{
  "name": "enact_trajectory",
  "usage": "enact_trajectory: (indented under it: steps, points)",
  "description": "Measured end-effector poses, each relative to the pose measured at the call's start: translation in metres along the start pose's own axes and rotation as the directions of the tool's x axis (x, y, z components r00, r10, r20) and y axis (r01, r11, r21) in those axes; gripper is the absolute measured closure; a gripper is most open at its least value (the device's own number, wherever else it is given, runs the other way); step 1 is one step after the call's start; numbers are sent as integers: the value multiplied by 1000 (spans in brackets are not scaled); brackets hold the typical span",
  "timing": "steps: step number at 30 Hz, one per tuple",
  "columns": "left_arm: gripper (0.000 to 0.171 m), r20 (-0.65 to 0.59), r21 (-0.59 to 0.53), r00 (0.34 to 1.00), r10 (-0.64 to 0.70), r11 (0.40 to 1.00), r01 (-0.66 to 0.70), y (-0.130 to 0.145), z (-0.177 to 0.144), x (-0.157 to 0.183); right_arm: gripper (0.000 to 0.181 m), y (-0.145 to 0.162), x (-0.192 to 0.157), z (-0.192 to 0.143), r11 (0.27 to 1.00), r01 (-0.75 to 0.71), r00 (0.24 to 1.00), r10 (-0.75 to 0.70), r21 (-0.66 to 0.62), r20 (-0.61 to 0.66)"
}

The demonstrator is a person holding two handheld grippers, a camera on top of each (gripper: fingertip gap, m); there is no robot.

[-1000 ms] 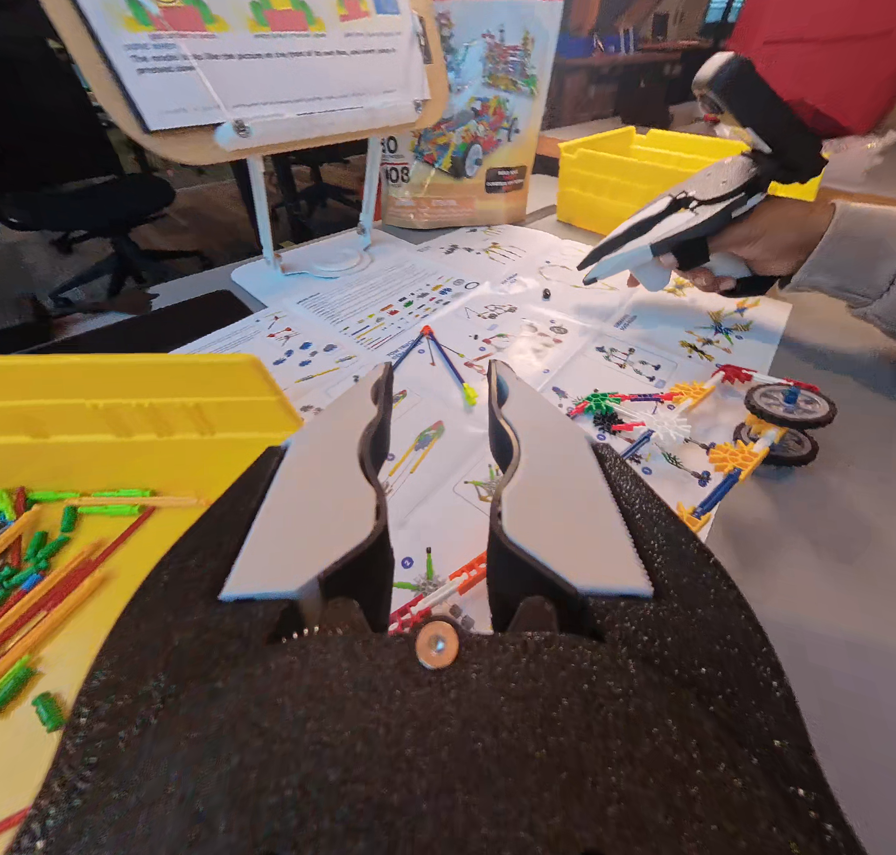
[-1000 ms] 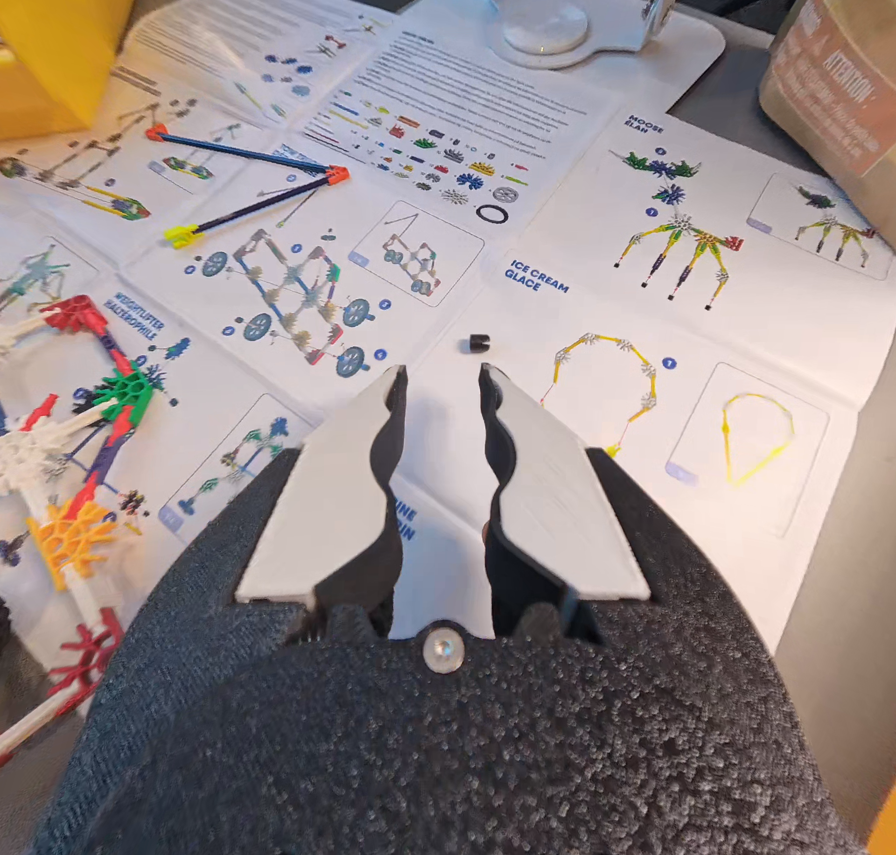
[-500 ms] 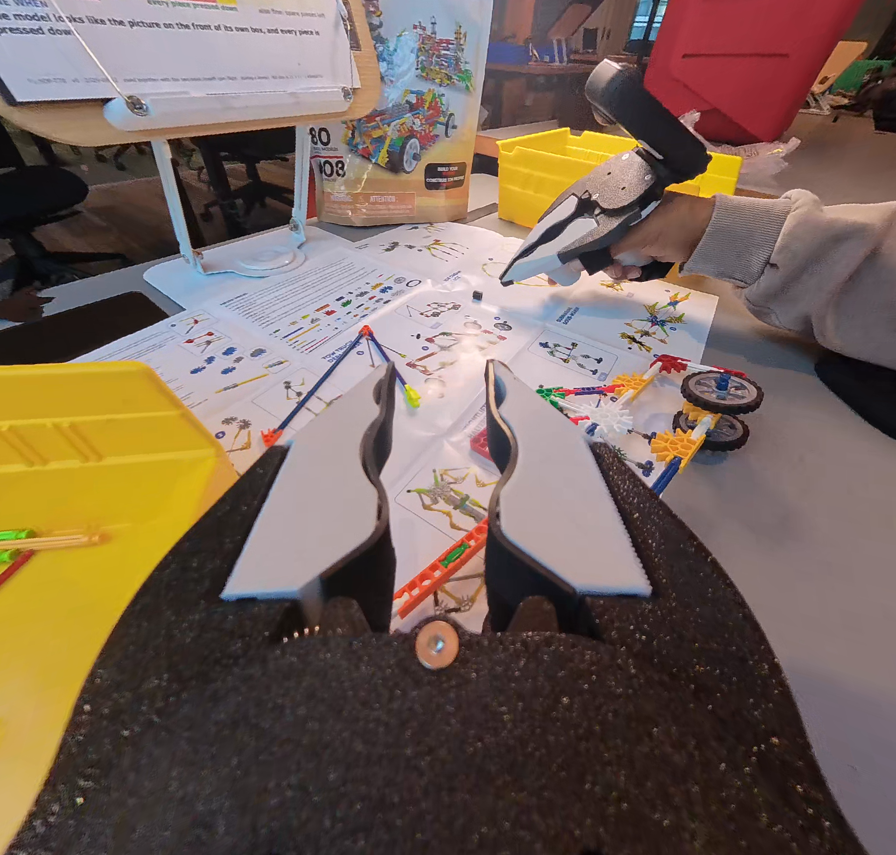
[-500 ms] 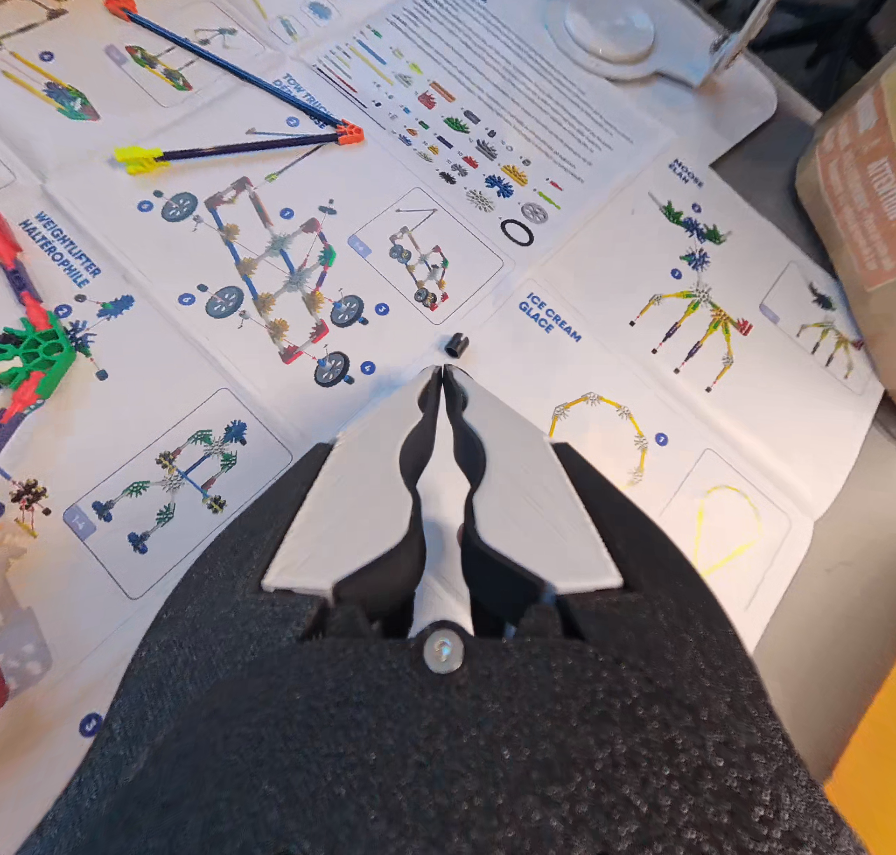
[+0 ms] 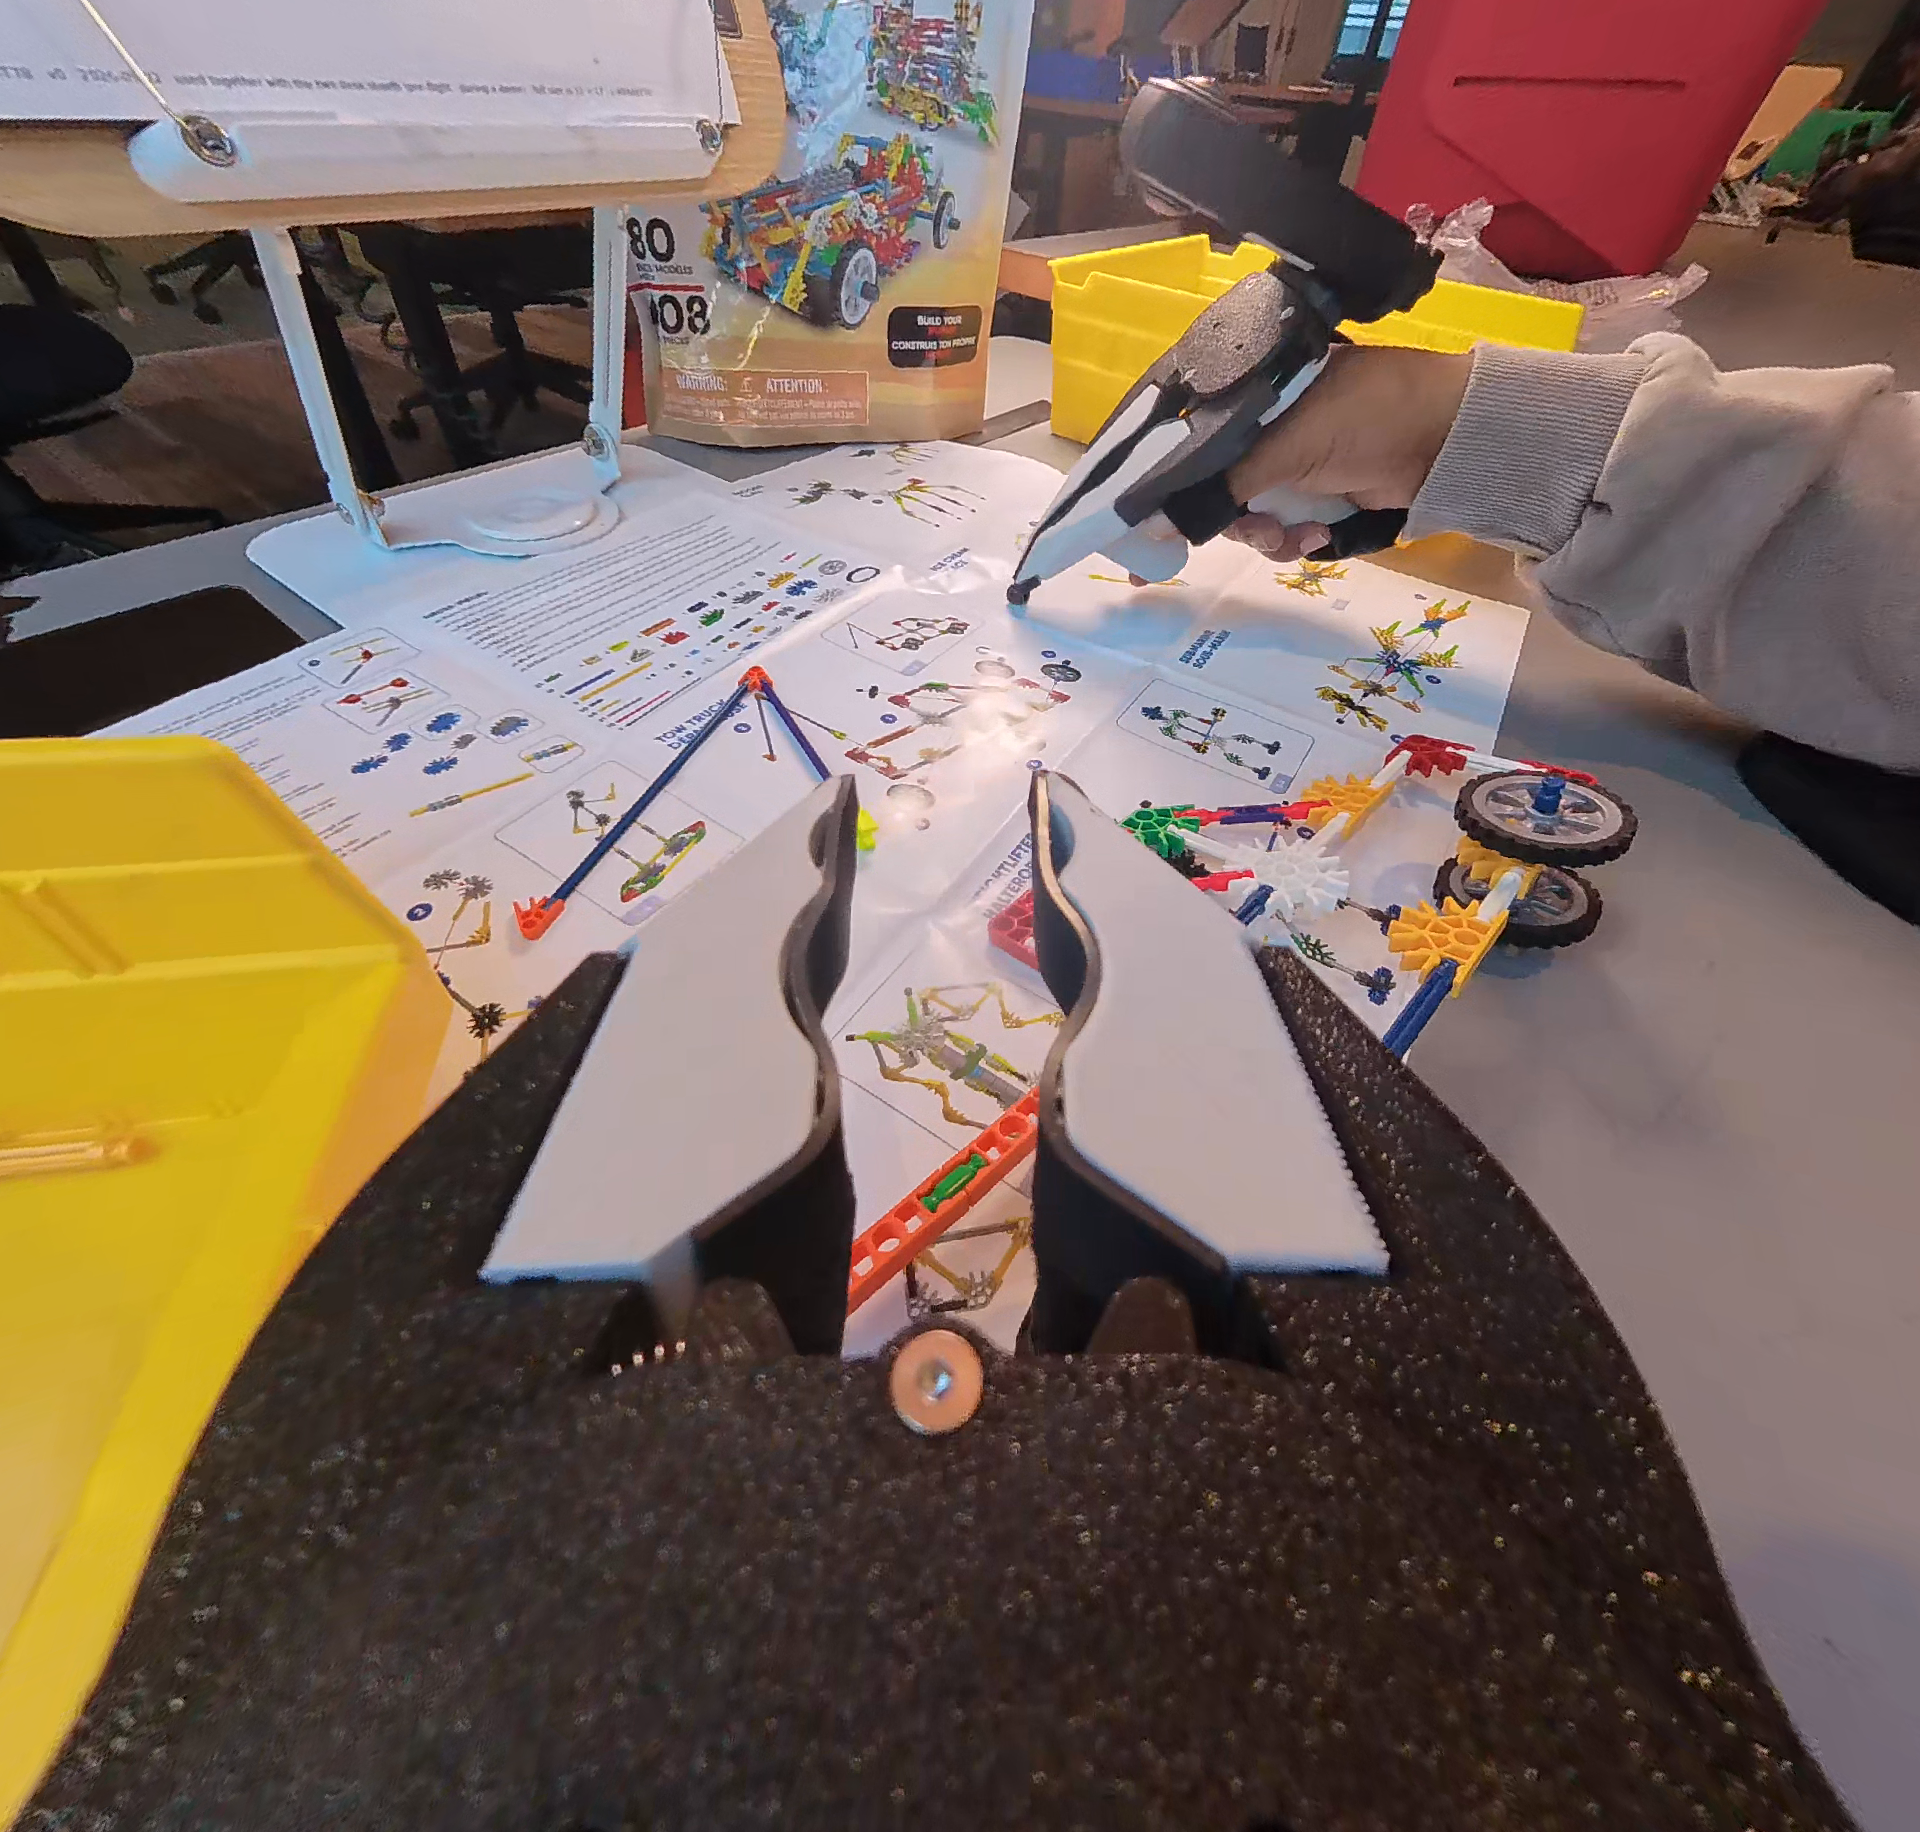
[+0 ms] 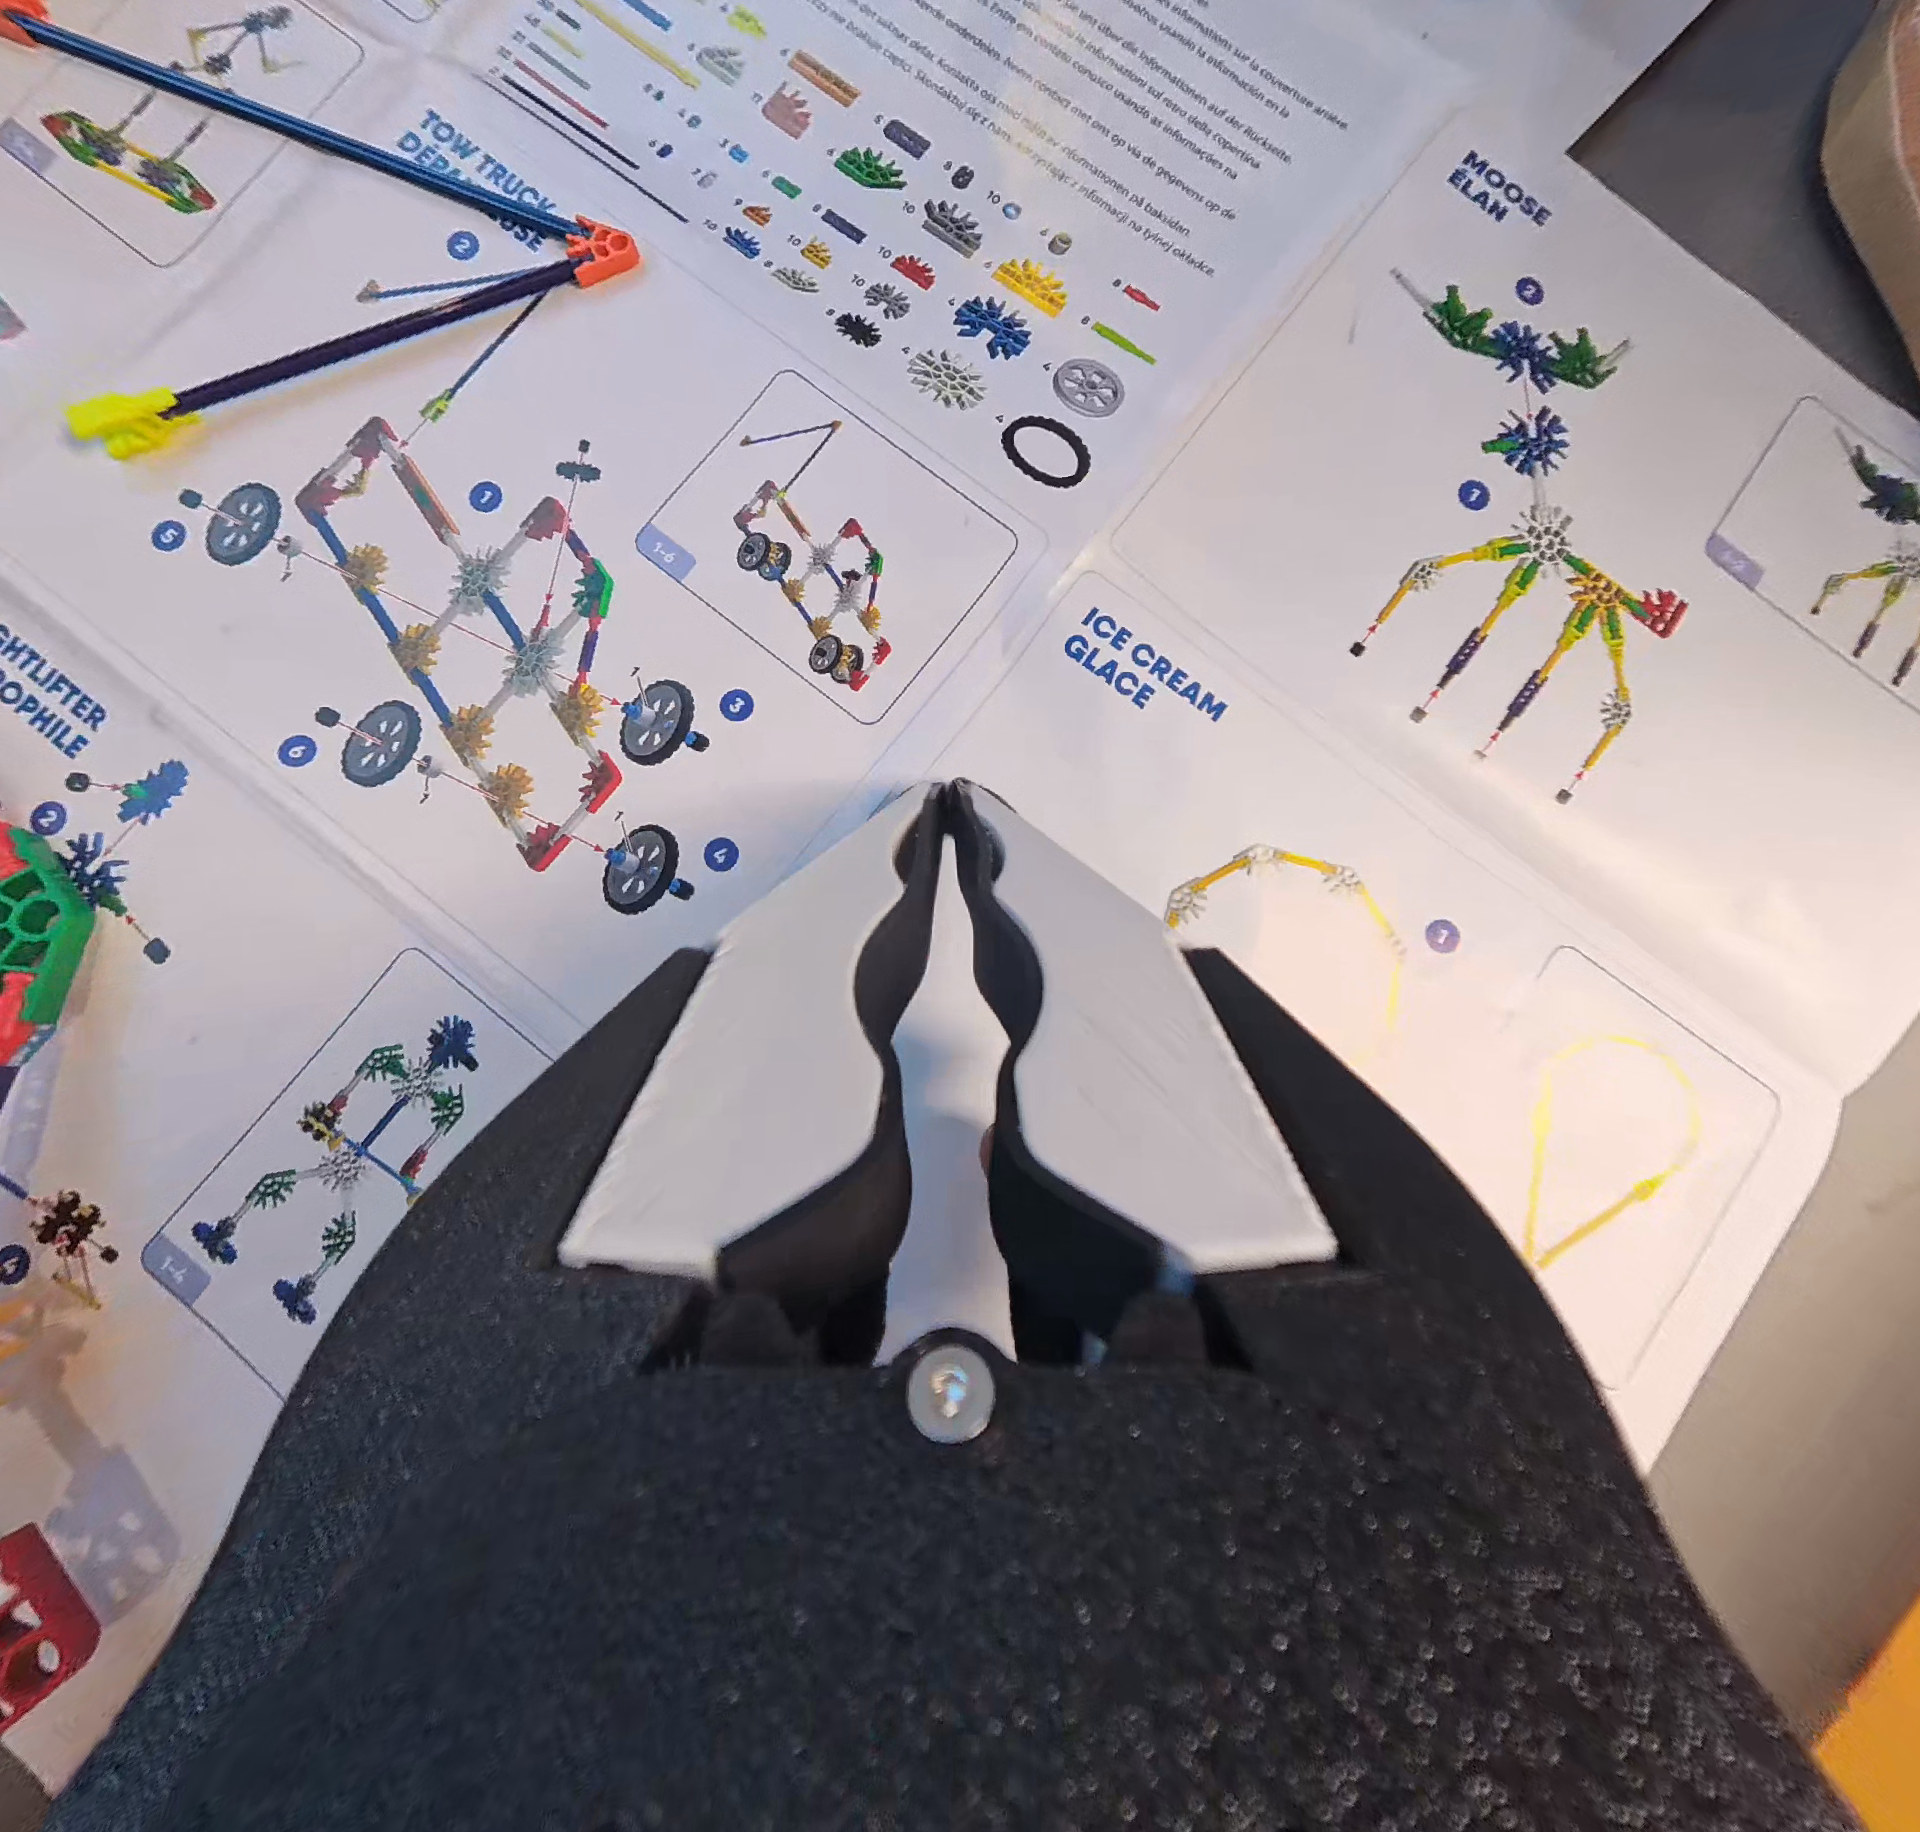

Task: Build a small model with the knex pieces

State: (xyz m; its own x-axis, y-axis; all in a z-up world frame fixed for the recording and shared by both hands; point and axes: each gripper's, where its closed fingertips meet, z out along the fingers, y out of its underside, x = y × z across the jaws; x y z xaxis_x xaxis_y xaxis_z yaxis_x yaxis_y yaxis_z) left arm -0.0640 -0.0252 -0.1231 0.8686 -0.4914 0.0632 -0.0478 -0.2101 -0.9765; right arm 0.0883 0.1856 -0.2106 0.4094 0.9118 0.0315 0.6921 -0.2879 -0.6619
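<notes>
The small black cylindrical plastic piece (image 5: 1018,593) is located at the extreme tip of the right gripper (image 6: 945,793), against the white folded paper instruction sheet (image 5: 1091,629) that is spread over the grey bench (image 5: 1662,1159). The fingers of the right gripper are brought together. In the left wrist view the piece appears pinched between their tips, whereas in the right wrist view it is hidden by them. The right gripper is pitched steeply downward by the hand (image 5: 1340,442), so that only the narrow tips meet so small a part. The left gripper (image 5: 940,795) is held above the sheet with its fingers apart and nothing between them. It is nearest the orange perforated plastic strip (image 5: 935,1200), which is seen below the gap. The yellow plastic bin (image 5: 156,951) is kept just beside the left gripper. The multicoloured rod-and-connector wheeled model (image 5: 1351,847) is parked at the sheet's edge, clear of the diagrams. The sheet is laid flat so that its diagrams can be consulted. Printed headings, numbered steps and a parts chart are carried on the sheet, and branding and warning text on the printed stand-up pouch (image 5: 831,224) behind it. That wording is not reproduced here.
</notes>
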Motion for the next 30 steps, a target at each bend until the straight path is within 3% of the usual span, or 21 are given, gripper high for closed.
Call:
enact_trajectory:
  steps: [4, 7, 13, 16, 19, 21, 23, 26, 30]
  points:
    - [140, -12, -16, 1000, 14, 1000, -14, 2, 3, 4, 175, -2, 5, -11, 992, -90, 996, 88, 89, 22]
    - [140, -14, -22, 1000, 17, 1000, -17, 4, 4, 5, 169, 2, 10, -13, 989, -123, 992, 121, 83, 28]
    - [140, -11, -28, 1000, 8, 1000, -8, 6, 4, 2, 165, 4, 2, 0, 996, -92, 995, 91, 18, 48]
    - [140, -24, -26, 1000, 4, 1000, -4, 6, 4, 5, 174, 6, 2, 3, 1000, -6, 1000, 6, -20, 15]
    - [141, -79, 18, 996, -27, 999, 29, -5, 4, 19, 174, -30, -35, -26, 978, -55, 981, 15, 203, 195]
    - [141, -172, 67, 980, -96, 992, 109, -21, 5, 37, 175, -63, -81, -70, 896, -130, 925, -44, 424, 377]
    - [140, -314, 88, 926, -209, 965, 248, -38, 9, 62, 175, -79, -132, -116, 797, -153, 858, -186, 584, 479]
    - [141, -539, 64, 759, -365, 881, 469, -63, 11, 96, 174, -82, -193, -161, 685, -170, 781, -345, 708, 521]
    - [145, -727, -19, 536, -430, 792, 610, -87, 1, 122, 175, -79, -231, -189, 589, -202, 746, -424, 782, 513]
